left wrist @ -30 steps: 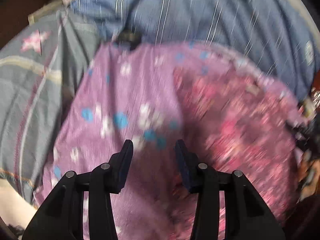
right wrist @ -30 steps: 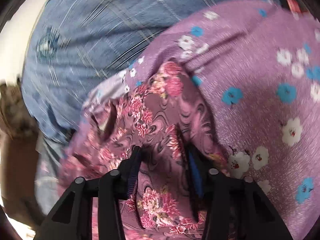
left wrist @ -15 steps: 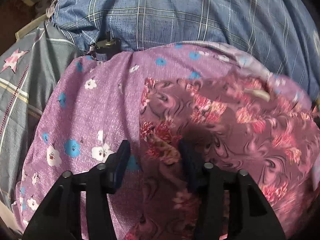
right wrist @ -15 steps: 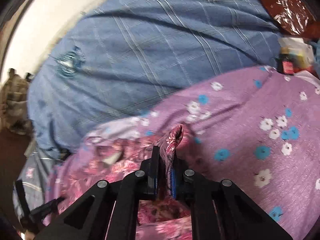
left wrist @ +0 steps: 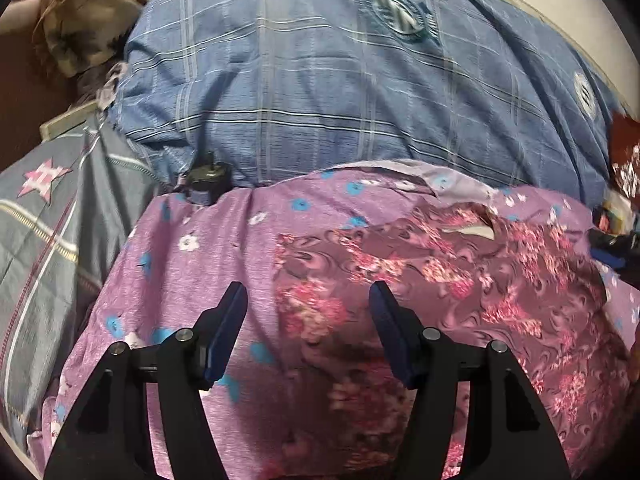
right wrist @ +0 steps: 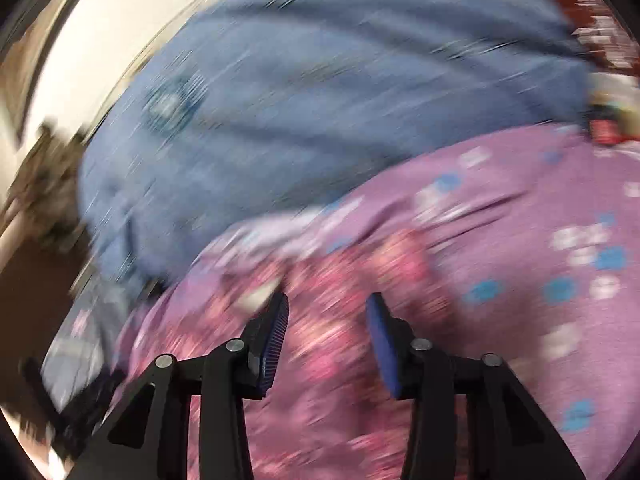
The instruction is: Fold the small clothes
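Garment: a small maroon piece with pink flower print (left wrist: pixel 460 280) lay spread flat on the lilac sheet, its left edge running between the left claw's fingers; blurred but still recognisable in the right wrist view (right wrist: pixel 340 320)
Surface: a bed covered by a lilac sheet with blue and white flowers (left wrist: pixel 192 280); the sheet filled the lower half of both views (right wrist: pixel 540 240)
Room: a pale wall (right wrist: pixel 120 20) rose behind the bed; dark brown floor or furniture showed at the far left, too dim to tell which
Bedding behind: a bulky blue checked quilt (left wrist: pixel 340 80) lay heaped against the sheet's far edge; a grey cover with a pink star (left wrist: pixel 44 208) lay to its left
Other things: a small dark object (left wrist: pixel 208 186) sat where quilt and sheet met, too small to identify; brown patterned cloth (left wrist: pixel 80 20) lay bunched at the upper left; red and mixed clutter (left wrist: pixel 624 168) sat at the right edge
Left claw: (left wrist: pixel 306 296) its jaws had just been widening; they stood apart over the garment's edge, gripping nothing
Right claw: (right wrist: pixel 328 304) its jaws had just been parting; they stood apart above the garment, no cloth pinched; heavy blur in this view
In the way: nothing lay on top of the garment
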Tool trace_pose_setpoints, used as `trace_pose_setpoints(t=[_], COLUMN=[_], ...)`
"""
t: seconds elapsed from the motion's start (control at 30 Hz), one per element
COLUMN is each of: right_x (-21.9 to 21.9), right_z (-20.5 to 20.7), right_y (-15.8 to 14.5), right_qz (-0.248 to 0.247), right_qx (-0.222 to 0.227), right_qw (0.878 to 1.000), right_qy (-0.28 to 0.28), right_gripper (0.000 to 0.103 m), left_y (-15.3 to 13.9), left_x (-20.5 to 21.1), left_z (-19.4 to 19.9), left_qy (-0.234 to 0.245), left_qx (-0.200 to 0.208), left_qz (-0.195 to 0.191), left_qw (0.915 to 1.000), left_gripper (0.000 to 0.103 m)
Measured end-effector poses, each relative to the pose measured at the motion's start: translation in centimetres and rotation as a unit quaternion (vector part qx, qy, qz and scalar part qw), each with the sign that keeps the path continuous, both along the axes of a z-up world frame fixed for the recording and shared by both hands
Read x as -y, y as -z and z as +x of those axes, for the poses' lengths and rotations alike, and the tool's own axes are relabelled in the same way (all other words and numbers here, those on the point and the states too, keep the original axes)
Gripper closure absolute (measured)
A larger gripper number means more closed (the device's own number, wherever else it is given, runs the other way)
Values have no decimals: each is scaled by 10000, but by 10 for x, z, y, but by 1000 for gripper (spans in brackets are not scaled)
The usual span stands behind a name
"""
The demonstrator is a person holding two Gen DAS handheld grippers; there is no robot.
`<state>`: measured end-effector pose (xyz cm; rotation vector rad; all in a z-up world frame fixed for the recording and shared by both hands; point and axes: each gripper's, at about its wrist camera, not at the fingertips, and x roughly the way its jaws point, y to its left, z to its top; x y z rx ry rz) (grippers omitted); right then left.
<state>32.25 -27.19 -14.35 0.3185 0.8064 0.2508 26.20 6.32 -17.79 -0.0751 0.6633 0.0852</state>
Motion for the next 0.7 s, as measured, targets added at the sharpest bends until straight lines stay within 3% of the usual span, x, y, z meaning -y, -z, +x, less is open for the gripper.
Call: trace_pose_setpoints(t=[0.07,0.13,0.2,0.23,0.3,0.4,0.5,0.57,0.63,0.7], right_x=[-32,-56,-68,-71,-65,-55,-53,-61,-62,-66], right_z=[1,4,-3,-4,-2,3,11,23,33,34], right_y=[19,46,45,41,34,18,15,28,47,48], right_qz=[-465,-1060,-1552,-1551,-1136,-896,-634,-854,-1169,-1196], right_qx=[-328,-923,-626,-690,-644,-159,-17,-178,-533,-354], right_qw=[9968,9850,9791,9765,9824,9909,9951,9938,9898,9904], right_qy=[-560,-1001,-1157,-1329,-1336,-994,-752,-691,-609,-597], right_gripper=[69,69,68,66,68,66,66,66,68,68], left_y=[13,34,33,28,21,13,9,22,39,40], left_x=[7,12,5,1,-5,-9,-8,-5,-8,-12], left_z=[9,20,19,19,17,23,47,68,78,76], left_qy=[80,35,-43,-63,-153,-236,-322,-359,-380,-479], left_qx=[-392,-1023,-1056,-1056,-881,-695,-686,-1155,-1499,-1433], left_qz=[139,402,64,-101,-267,-521,-526,-433,-589,-731], left_qw=[9991,9939,9944,9943,9956,9959,9957,9917,9862,9858], left_gripper=[39,32,31,31,31,31,30,29,28,25])
